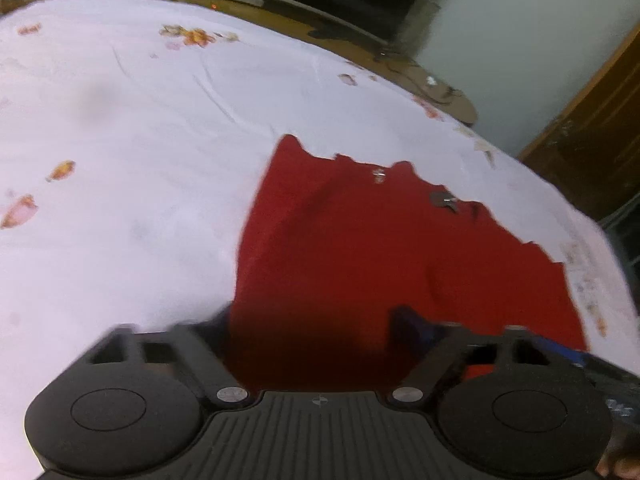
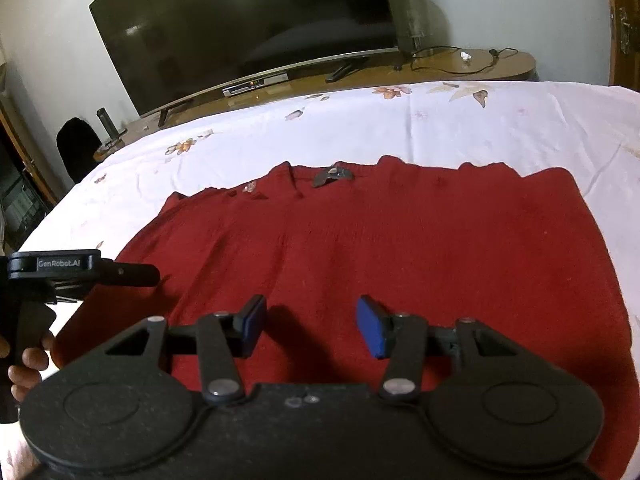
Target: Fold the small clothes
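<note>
Hand-held grippers poised at the near hem of a red garment (image 2: 360, 240) spread flat on a bed. Nearest the camera in the right wrist view, the right hand-held gripper (image 2: 312, 326) hovers over the near edge of the cloth with its blue-padded fingers (image 2: 370, 326) parted and nothing between them. To its left, the left hand-held gripper (image 2: 132, 274) reaches in over the garment's left border, gripped by the person's hand (image 2: 26, 360). In the blurred left wrist view, the left hand-held gripper (image 1: 312, 320) has its fingers spread wide, red cloth showing in the gap; whether any fabric is touched cannot be told.

Beyond the grippers, the garment lies smooth, its far edge wavy and bearing a small grey ornament (image 2: 334, 176) and a pale spot (image 2: 250, 188). It rests on a white bedsheet (image 2: 400, 128) printed with orange flowers. Farthest back, a dark television (image 2: 240, 28) stands on a wooden unit (image 2: 440, 70) against the wall.

Judged stage: approach before the first fold, as no fold is visible yet. The next move probably calls for lowering both grippers to the near corners or side edge, pinching only the cloth and not the sheet beneath, then lifting evenly so that the fold line stays straight.
</note>
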`<state>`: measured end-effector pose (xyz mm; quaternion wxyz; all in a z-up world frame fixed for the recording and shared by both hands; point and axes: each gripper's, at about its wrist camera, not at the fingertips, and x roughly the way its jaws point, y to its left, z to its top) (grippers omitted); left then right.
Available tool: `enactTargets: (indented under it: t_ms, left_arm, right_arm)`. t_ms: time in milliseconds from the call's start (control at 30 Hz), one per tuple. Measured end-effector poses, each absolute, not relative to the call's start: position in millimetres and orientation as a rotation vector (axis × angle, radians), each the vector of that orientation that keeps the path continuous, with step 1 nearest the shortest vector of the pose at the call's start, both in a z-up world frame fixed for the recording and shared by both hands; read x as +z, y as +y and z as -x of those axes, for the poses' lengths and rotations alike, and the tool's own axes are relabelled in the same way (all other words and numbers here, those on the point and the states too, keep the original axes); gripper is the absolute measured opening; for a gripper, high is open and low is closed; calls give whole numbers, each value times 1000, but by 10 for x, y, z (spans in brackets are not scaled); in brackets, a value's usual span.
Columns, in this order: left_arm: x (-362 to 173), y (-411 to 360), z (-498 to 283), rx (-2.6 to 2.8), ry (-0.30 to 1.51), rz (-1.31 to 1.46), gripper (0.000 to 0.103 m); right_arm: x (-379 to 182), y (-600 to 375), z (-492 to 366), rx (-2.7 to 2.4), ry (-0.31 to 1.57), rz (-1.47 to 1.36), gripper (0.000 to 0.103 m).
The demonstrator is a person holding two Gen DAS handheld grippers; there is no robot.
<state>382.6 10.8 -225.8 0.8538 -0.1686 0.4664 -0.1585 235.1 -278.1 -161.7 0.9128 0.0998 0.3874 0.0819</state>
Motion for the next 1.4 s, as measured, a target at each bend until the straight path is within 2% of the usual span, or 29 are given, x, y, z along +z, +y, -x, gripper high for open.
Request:
enactTargets:
  t_ms: [67, 133, 167, 433, 733, 1033, 1233, 1300, 1400]
  left_arm:
    - [-2275, 167, -3844, -357, 994, 414, 59]
    - [-2328, 266, -3879, -388, 1015, 523, 35]
    - [-2368, 316, -3899, -413, 1030, 587, 32]
    - [-2549, 235, -4008, -425, 1034, 645, 33]
    - [-2138, -15, -3904, -419, 965, 629, 28]
    - [-1565, -1234, -3953, -655, 941, 548, 28]
    - [-1783, -2335, -3955, -729, 1012, 447, 27]
    - [-1899, -2475, -3934, -721, 1068, 424, 27]
    - [-1809, -2456, -3837, -741, 1060, 424, 28]
  right_arm:
    - [-1620, -2787, -2358, 172, 797, -210, 50]
    - [-1617, -2795, -2367, 176, 797, -215, 50]
    - [-1613, -2799, -2374, 178, 796, -216, 50]
    - [-1646, -2788, -2433, 183, 792, -219, 51]
    - [-1696, -2727, -2454, 171, 789, -194, 52]
    - [-1534, -3128, -2288, 134, 743, -287, 52]
    - [-1493, -3709, -1998, 16, 726, -325, 52]
    - [-1527, -3904, -1901, -10, 737, -369, 52]
    - [-1521, -4043, -1757, 8, 722, -425, 51]
